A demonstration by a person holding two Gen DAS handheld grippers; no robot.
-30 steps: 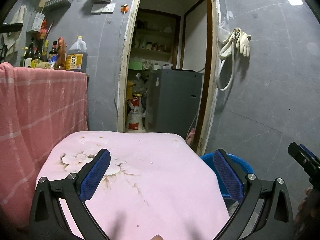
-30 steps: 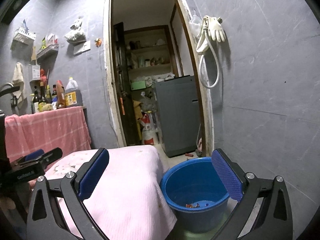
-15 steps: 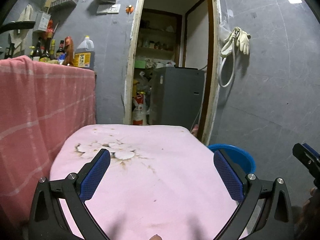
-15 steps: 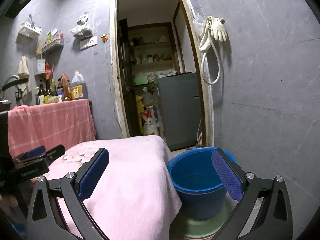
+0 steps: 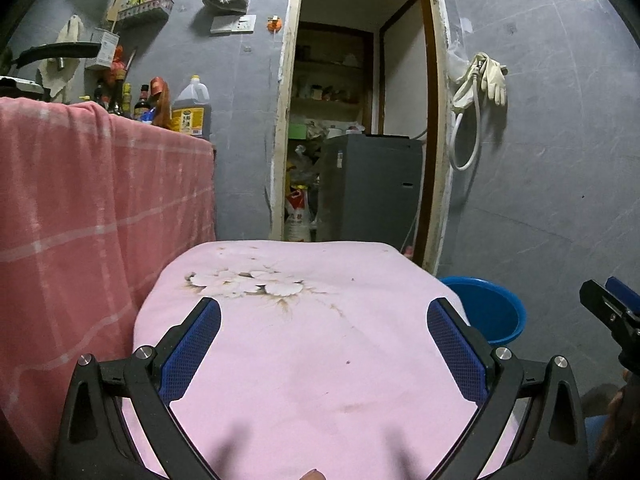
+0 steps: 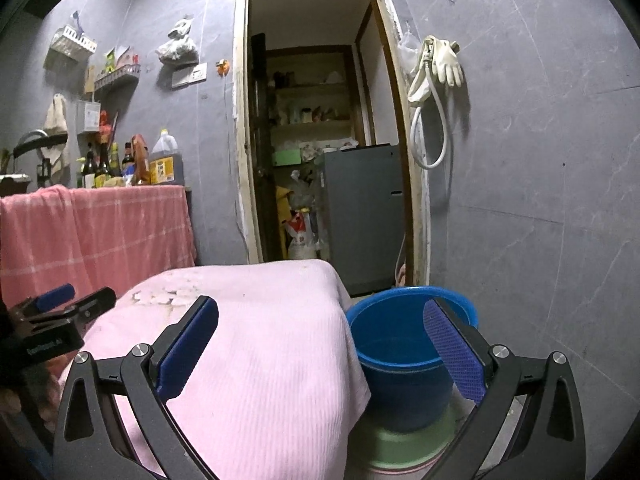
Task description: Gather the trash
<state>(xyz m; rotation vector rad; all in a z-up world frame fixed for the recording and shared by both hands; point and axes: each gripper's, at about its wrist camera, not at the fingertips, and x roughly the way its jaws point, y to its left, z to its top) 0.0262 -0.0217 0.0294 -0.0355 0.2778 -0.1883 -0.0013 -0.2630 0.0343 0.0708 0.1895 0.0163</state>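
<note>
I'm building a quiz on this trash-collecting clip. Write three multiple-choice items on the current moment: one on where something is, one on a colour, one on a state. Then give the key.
1. Where is the blue bucket?
A. On the pink-covered table
B. On the floor to the right of the pink-covered table
C. Inside the doorway

2. What colour are the rubber gloves hanging on the wall?
A. Whitish
B. Red
C. Black

3. How are the two grippers?
A. Both shut on trash
B. One open, one shut
C. Both open and empty

Key: 1 B, the bucket stands low beside the cloth's right edge. 2 A, the gloves look pale cream. 3 C, the left gripper and the right gripper show wide gaps with nothing between the pads.
</note>
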